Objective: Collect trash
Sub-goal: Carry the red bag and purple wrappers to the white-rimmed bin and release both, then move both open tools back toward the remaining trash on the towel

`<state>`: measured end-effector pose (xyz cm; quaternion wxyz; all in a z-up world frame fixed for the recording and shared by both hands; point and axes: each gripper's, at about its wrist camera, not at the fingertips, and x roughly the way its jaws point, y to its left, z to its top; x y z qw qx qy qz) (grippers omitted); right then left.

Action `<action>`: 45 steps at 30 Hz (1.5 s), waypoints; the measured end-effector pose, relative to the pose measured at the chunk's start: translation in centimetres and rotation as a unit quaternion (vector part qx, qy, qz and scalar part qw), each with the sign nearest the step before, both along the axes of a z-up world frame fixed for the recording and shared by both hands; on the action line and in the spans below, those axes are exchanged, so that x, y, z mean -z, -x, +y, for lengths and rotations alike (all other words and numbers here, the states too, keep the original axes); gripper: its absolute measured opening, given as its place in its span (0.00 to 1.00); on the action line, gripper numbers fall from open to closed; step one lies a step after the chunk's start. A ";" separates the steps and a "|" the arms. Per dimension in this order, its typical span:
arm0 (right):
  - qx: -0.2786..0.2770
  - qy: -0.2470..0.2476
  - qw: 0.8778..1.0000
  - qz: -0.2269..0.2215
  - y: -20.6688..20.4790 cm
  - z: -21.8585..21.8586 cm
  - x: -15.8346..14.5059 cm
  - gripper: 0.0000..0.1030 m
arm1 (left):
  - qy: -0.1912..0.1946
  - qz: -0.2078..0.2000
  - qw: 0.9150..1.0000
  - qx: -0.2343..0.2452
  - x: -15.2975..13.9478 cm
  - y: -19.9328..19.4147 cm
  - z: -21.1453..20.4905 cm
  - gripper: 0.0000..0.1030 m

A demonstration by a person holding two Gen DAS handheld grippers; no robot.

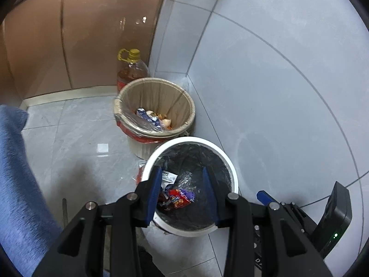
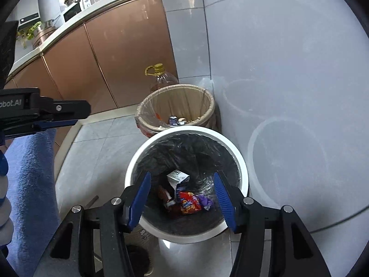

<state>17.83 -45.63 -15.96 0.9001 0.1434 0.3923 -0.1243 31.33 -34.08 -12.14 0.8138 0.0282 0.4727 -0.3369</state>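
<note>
A white bin [image 1: 191, 139] [image 2: 184, 129] with a black liner stands on the tiled floor by the wall. At its bottom lie a red snack wrapper [image 1: 178, 200] [image 2: 189, 203], a white carton [image 1: 169, 176] [image 2: 178, 176] and a purple wrapper [image 1: 188, 194] [image 2: 206, 200]. My left gripper [image 1: 181, 170] hangs open over the bin's mouth with nothing between its blue pads. My right gripper [image 2: 181, 174] is also open and empty above the same bin. In the right wrist view the left gripper [image 2: 76, 115] shows from the side at the left edge.
Behind the white bin stands a beige bin [image 1: 154, 85] [image 2: 175, 90] with a clear liner and scraps inside. An oil bottle [image 1: 132, 69] [image 2: 161, 78] stands in the corner by brown cabinet doors [image 1: 92, 34]. A blue fuzzy sleeve [image 1: 13, 173] [image 2: 30, 173] fills the left side.
</note>
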 end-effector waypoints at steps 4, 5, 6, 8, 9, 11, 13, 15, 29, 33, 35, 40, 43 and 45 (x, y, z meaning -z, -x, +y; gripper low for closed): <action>-0.008 0.003 1.000 -0.021 0.8 1.4 -2.1 0.52 | 0.011 -0.017 1.000 -0.021 -2.2 1.1 2.8 0.34; -0.011 0.003 1.000 -0.029 1.1 1.9 -2.9 0.52 | 0.015 -0.022 0.999 -0.027 -2.9 1.5 3.7 0.34; -0.013 0.004 0.999 -0.036 1.3 2.3 -3.6 0.52 | 0.019 -0.029 0.999 -0.034 -3.7 2.1 4.6 0.34; -0.018 0.004 0.998 -0.052 1.8 3.1 -5.1 0.52 | 0.026 -0.042 0.998 -0.044 -5.0 3.2 6.2 0.35; -0.021 0.005 0.998 -0.062 2.2 3.6 -6.0 0.53 | 0.032 -0.048 0.997 -0.050 -5.9 4.0 7.3 0.39; -0.029 0.007 0.997 -0.078 2.8 4.7 -7.6 0.54 | 0.040 -0.060 0.996 -0.059 -7.2 5.2 9.1 0.44; -0.041 0.010 0.994 -0.096 3.4 6.1 -9.4 0.54 | 0.049 -0.075 0.993 -0.071 -8.7 6.7 11.5 0.45; -0.055 0.014 0.992 -0.111 4.0 7.4 -11.0 0.55 | 0.057 -0.085 0.992 -0.080 -9.9 7.8 13.5 0.45; -0.179 0.026 0.967 -0.180 7.0 18.3 -18.2 0.56 | 0.080 -0.150 0.969 -0.179 -15.3 15.6 30.8 0.45; -0.211 0.027 0.958 -0.192 7.8 20.8 -19.2 0.56 | 0.066 -0.160 0.963 -0.208 -15.4 17.5 35.3 0.45; -0.224 0.025 0.954 -0.197 8.1 21.9 -19.6 0.56 | 0.058 -0.164 0.959 -0.222 -15.4 18.4 37.2 0.45; -0.249 0.027 0.946 -0.207 8.8 23.7 -20.4 0.56 | 0.042 -0.171 0.948 -0.266 -15.4 20.4 43.0 0.45; -0.263 0.026 0.941 -0.209 9.0 24.6 -20.5 0.56 | 0.036 -0.166 0.944 -0.283 -15.1 21.2 45.8 0.45; -0.270 0.024 0.940 -0.209 9.1 24.9 -20.5 0.56 | 0.035 -0.155 0.943 -0.292 -14.7 21.4 47.4 0.45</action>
